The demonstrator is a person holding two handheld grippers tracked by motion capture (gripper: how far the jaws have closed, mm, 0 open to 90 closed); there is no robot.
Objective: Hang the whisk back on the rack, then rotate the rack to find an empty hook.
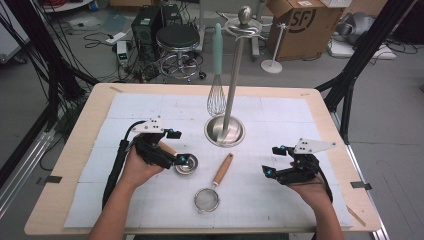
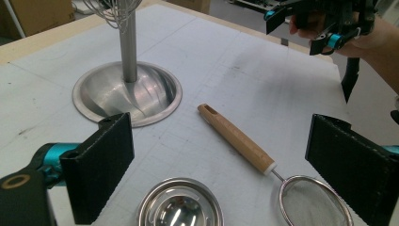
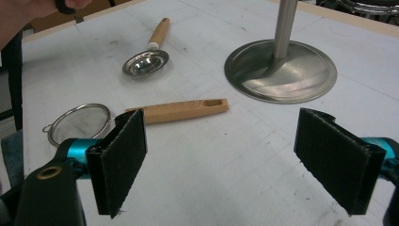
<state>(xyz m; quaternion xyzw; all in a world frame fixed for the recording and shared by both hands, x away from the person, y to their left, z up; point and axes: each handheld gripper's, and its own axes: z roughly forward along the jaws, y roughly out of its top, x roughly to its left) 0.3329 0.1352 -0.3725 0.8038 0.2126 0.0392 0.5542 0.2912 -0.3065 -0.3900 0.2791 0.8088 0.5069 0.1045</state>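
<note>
While hovering wide open and empty over the small ladle (image 2: 179,207), the left hand-held gripper (image 1: 179,159) is lining up a grasp, needing to drop and close.

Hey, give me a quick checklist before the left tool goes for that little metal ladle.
1. Left tool open: ok, jaws stand wide apart in the left gripper view.
2. Ladle between the jaws: ok, its bowl sits low between them, not yet gripped.
3. Strainer apart from the ladle: ok, a gap shows.
4. Right tool out of the way: ok, open, over the mat's right side.
5. Stand upright, whisk hanging on it: ok.
6. Ladle handle reachable: cannot tell, the hand hides it.
</note>
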